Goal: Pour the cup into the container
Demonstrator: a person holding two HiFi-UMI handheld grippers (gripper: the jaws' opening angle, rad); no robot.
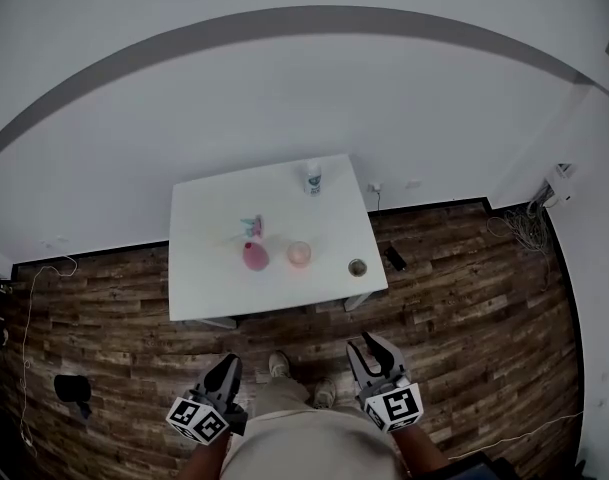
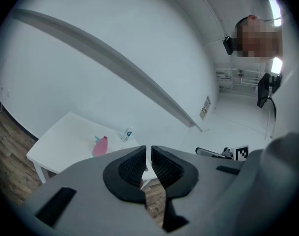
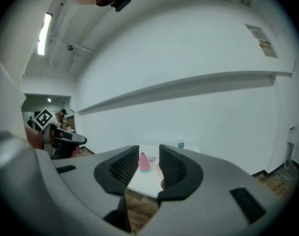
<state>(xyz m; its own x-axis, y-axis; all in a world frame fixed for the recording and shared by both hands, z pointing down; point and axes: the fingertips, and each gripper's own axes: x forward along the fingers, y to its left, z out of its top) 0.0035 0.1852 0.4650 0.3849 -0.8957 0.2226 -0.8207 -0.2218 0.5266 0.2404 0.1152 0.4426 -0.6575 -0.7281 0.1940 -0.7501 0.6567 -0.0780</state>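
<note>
A white table (image 1: 209,268) stands well ahead of me in the head view. On it are a pale pink cup (image 1: 299,254), a small round dark container (image 1: 357,267), a pink spray bottle (image 1: 254,255) and a white bottle with a blue label (image 1: 313,177). My left gripper (image 1: 227,363) and right gripper (image 1: 369,340) hang low near my legs, short of the table's near edge. The left gripper (image 2: 149,154) shows only a thin slit between its pads. The right gripper (image 3: 148,156) has a small gap, through which the spray bottle (image 3: 144,163) shows far off. Neither holds anything.
Wood-patterned floor lies between me and the table. A black object (image 1: 72,388) sits on the floor at left, a dark item (image 1: 394,258) by the table's right side, and tangled cables (image 1: 524,230) along the right wall. My shoes (image 1: 277,366) show below.
</note>
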